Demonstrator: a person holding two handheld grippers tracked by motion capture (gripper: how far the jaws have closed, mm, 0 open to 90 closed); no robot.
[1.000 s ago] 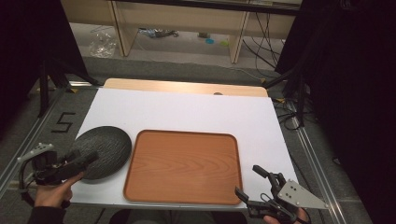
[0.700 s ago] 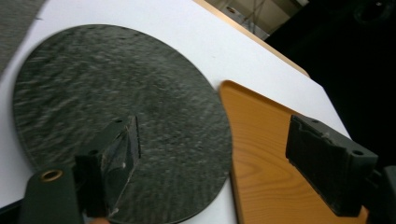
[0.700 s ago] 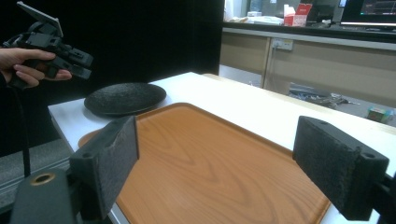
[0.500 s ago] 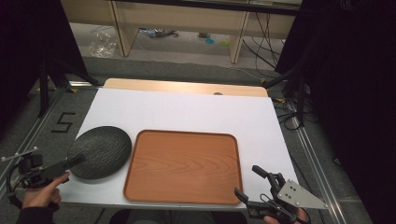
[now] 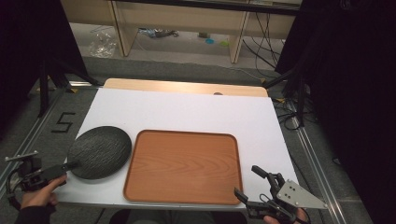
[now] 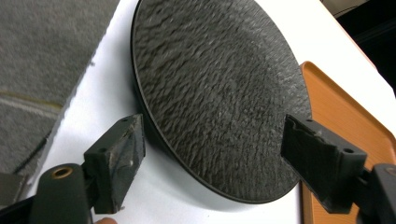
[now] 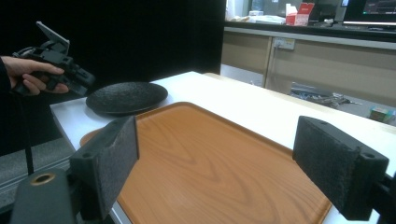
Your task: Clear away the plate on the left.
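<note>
A black, rough-textured plate [image 5: 99, 151] lies flat on the white table [image 5: 187, 109], touching the left side of a wooden tray [image 5: 184, 165]. My left gripper [image 5: 65, 167] sits at the plate's near-left rim, held by a hand off the table's corner. In the left gripper view the plate [image 6: 210, 93] stretches ahead of my left gripper [image 6: 212, 135]. Its jaws have just been closing a little but stand wide, the pads not pressing the rim. My right gripper [image 5: 246, 180] is open at the tray's near-right corner, over the bare tray [image 7: 210, 158], nothing between its jaws.
The tray takes up the near middle of the table. A strip of bare wood [image 5: 187, 87] edges the far side. Beyond it are low shelves [image 5: 177, 21] and cables on the floor. Black curtains hang on both sides. A "5" mark [image 5: 63, 122] is on the left floor.
The plate stood tilted up at the left gripper and now lies flat on the table. The left hand has drawn back left and down. The right gripper has stayed put.
</note>
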